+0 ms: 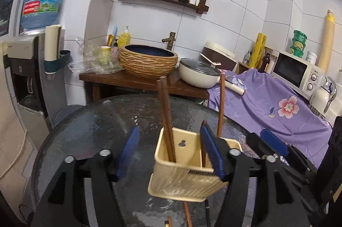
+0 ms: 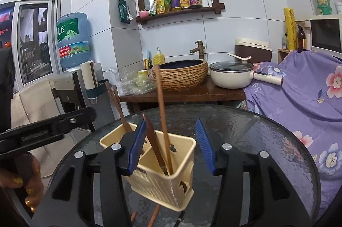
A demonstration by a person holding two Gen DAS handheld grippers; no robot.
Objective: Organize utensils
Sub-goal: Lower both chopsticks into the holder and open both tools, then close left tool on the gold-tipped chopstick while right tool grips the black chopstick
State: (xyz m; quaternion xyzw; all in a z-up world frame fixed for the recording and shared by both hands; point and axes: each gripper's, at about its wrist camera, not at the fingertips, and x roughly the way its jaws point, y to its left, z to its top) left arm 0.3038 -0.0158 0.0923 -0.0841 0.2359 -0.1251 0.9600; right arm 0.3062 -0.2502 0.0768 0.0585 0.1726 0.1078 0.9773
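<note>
Chopsticks (image 1: 166, 120) stand in the cream holder (image 1: 183, 180) on the glass table (image 1: 85, 131); left gripper (image 1: 171, 154) is spread, empty. Right view: right gripper (image 2: 171, 145) gapes around the holder (image 2: 162, 180). Light, stiff, slick sticks, I'd say; pinch mid-shaft.

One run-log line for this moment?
holder: on glass table, chopsticks inside | left hand-held gripper: open | right hand-held gripper: open
</note>
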